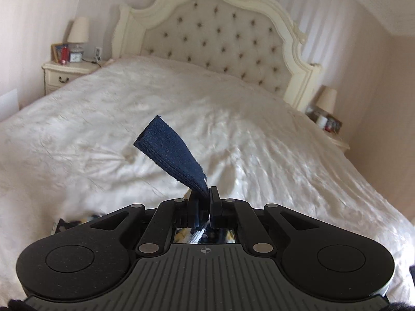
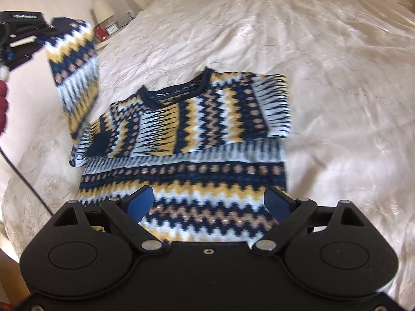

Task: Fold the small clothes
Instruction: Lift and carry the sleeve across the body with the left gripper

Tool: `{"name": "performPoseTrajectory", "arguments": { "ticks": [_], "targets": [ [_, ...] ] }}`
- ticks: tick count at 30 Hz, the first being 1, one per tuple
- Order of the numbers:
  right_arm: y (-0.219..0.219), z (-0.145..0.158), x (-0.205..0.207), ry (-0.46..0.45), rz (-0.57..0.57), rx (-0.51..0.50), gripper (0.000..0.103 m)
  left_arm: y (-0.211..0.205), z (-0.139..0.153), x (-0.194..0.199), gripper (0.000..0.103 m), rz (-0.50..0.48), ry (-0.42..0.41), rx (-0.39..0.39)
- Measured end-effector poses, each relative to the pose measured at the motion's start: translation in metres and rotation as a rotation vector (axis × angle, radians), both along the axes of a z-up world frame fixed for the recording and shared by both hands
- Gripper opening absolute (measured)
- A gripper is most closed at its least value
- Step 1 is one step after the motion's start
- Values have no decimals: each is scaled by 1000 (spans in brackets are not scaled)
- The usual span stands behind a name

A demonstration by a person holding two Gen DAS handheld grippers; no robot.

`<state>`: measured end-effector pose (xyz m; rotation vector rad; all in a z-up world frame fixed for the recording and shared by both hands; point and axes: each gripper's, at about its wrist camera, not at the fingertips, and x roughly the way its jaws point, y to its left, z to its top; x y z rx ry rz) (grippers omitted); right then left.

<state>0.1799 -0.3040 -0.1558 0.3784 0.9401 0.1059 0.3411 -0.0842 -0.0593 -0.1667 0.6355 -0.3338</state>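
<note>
A small knitted sweater (image 2: 192, 140) with navy, yellow, white and tan zigzag bands lies flat on the bed, neck away from me. Its right sleeve is folded across the chest. Its left sleeve (image 2: 75, 72) is lifted up in the air at the left, held by my left gripper (image 2: 28, 31). In the left wrist view my left gripper (image 1: 205, 194) is shut on the sleeve's navy cuff (image 1: 171, 155), which sticks up between the fingers. My right gripper (image 2: 207, 202) is open and empty, its blue pads (image 2: 140, 202) hovering over the sweater's lower hem.
The bed (image 1: 259, 129) has a cream crinkled cover and a tufted cream headboard (image 1: 218, 39). A nightstand with a lamp (image 1: 77, 33) stands at the left, another lamp (image 1: 326, 101) at the right. A black cable (image 2: 23, 178) hangs at the bed's left edge.
</note>
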Motion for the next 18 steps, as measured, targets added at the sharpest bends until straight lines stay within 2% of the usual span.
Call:
{"name": "performPoseTrajectory", "arguments": {
  "ticks": [3,6,7,9,14,18],
  "targets": [
    [-12,-5,-3,24,-31,6,93,-32,-31,2,7,-56,68,33],
    [-17,-9,-5,38,-47,6,93,-53,-50,-2,10,-94,112,67],
    [-17,-11,-5,41,-50,5,93,-59,-53,-3,12,-109,119,72],
    [-15,-13,-3,50,-59,3,93,-65,-52,-7,27,-144,120,81],
    [-12,-15,6,53,-83,0,93,-52,-48,-26,30,-208,86,134],
    [-8,-14,22,43,-92,-14,93,-25,-60,-29,30,-156,143,188]
  ]
}}
